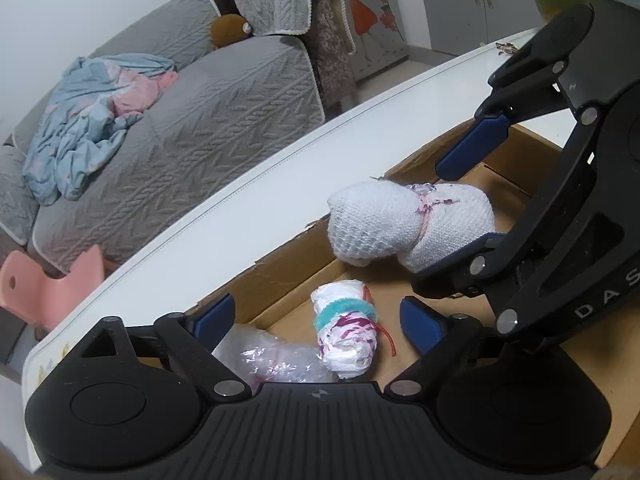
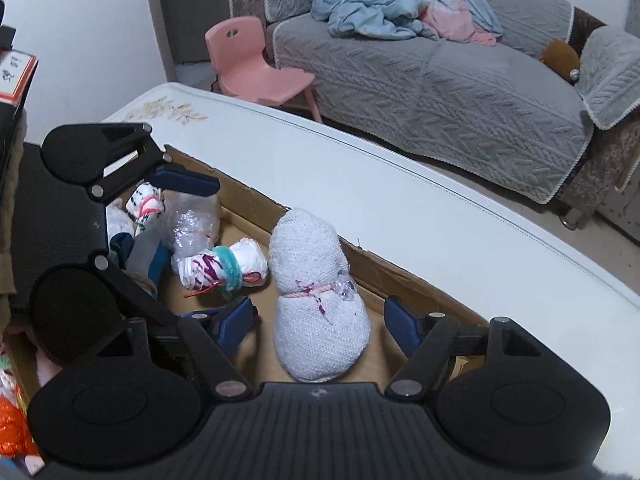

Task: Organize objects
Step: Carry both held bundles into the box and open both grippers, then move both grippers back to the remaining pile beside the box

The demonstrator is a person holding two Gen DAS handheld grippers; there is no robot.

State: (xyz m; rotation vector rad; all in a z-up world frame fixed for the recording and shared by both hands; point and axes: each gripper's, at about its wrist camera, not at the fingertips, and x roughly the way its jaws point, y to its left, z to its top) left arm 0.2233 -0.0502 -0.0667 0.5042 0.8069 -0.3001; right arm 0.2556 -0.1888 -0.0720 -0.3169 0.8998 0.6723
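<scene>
A cardboard box sits on a white table. Inside lie a white foam-net bundle tied with pink string, a small white bundle with a teal band and a clear plastic wrap bundle. My left gripper is open over the box, the teal-band bundle between its fingers without touching. My right gripper is open around the foam-net bundle; its pads stand apart from it.
The white table runs along a grey sofa with a blue-pink blanket. A pink child's chair stands by the table. More wrapped bundles lie at the box's left end.
</scene>
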